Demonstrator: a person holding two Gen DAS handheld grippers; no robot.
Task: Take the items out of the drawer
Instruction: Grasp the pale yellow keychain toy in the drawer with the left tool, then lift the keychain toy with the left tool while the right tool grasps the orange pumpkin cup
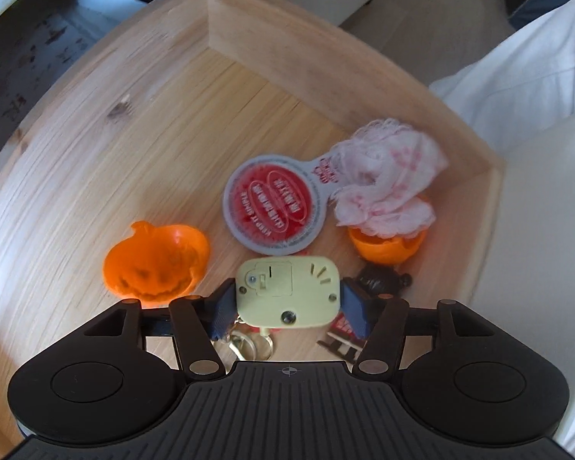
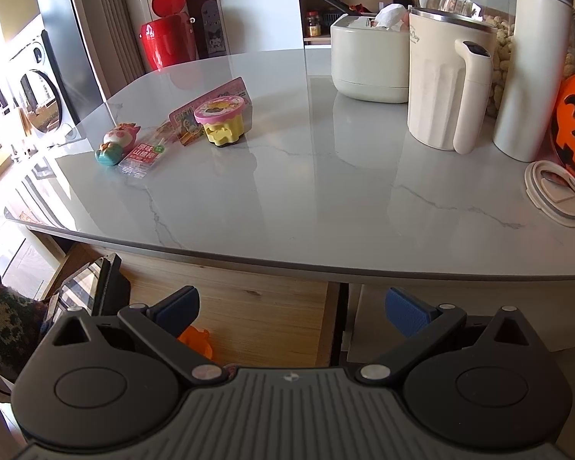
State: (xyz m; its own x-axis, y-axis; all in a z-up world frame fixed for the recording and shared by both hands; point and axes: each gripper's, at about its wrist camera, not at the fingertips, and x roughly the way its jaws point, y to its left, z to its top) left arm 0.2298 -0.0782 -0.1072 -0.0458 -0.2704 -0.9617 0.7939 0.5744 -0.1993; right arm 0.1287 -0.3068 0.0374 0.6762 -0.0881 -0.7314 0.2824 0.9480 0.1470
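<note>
While the left gripper (image 1: 287,301) pinches a rounded cream plastic case (image 1: 287,291), the right gripper (image 2: 291,312) gapes empty.

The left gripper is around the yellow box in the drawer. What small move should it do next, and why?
Probably close the left gripper a little more before lifting. Its blue pads flank the yellow box, but firm contact is not clear, and the box lies over keys in the drawer. The right gripper is open and empty over the drawer.

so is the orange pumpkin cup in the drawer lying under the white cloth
No, the orange pumpkin cup lies bare, apart from the white cloth.
</note>
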